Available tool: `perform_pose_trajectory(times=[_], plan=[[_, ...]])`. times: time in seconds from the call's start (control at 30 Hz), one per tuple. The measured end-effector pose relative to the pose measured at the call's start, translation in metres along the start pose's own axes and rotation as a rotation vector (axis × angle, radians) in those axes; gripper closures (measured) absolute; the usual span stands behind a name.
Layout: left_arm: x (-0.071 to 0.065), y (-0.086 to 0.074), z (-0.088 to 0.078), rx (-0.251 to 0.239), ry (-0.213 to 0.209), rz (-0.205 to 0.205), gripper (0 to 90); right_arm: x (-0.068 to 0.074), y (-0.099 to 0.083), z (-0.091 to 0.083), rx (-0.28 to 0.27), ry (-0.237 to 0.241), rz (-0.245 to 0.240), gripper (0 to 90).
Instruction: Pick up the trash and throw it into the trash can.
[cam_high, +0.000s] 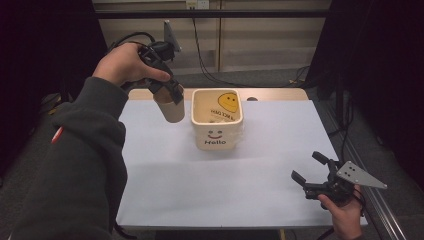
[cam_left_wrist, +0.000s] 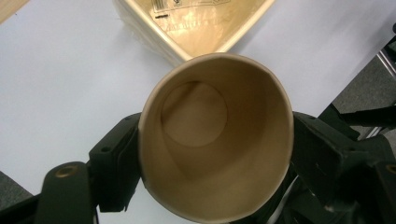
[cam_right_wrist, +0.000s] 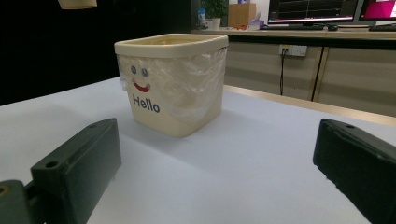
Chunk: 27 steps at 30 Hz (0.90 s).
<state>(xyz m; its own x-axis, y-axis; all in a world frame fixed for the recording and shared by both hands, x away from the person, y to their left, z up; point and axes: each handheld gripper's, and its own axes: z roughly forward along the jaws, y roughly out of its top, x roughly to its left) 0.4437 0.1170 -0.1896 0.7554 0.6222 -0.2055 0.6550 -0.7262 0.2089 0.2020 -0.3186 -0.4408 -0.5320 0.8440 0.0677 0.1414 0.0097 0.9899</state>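
Observation:
A tan paper cup (cam_high: 170, 108) hangs in the air just left of the bin, and my left gripper (cam_high: 168, 93) is shut on its upper part. In the left gripper view the cup (cam_left_wrist: 215, 140) is empty, its mouth faces the camera and a black jaw presses on each side. The cream square bin (cam_high: 218, 136), marked "Hello" with a smiley, stands on the white table cover at the back centre. My right gripper (cam_high: 311, 168) rests low at the table's front right, open with nothing between its jaws, and points at the bin (cam_right_wrist: 173, 93). The cup's base (cam_right_wrist: 77, 3) shows at that view's top left.
A clear plastic liner (cam_right_wrist: 196, 81) drapes over the bin's rim. The white sheet (cam_high: 225, 185) covers the table, with a strip of wood (cam_high: 280, 94) bare at the back. Cables (cam_high: 200, 55) run along the floor behind. A metal rail (cam_high: 372, 200) borders the right side.

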Motion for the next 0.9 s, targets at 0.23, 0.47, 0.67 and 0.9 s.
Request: perform_pose_trajectory(times=[0.23, 0.47, 0.67, 0.9], plan=[[0.002, 0.009, 0.000, 0.027, -0.003, 0.011, 23.1, 0.000, 0.000, 0.000, 0.000, 0.001, -0.004, 0.4], [0.001, 0.018, -0.002, 0.022, 0.003, -0.003, 23.2, -0.001, -0.001, 0.000, 0.001, 0.006, -0.009, 0.3], [0.000, 0.030, -0.001, 0.022, -0.002, 0.003, 23.2, -0.001, -0.001, 0.000, 0.007, 0.011, -0.011, 0.3], [-0.004, 0.048, -0.006, 0.014, -0.001, 0.021, 23.3, -0.001, -0.001, 0.001, 0.007, 0.011, -0.012, 0.3]])
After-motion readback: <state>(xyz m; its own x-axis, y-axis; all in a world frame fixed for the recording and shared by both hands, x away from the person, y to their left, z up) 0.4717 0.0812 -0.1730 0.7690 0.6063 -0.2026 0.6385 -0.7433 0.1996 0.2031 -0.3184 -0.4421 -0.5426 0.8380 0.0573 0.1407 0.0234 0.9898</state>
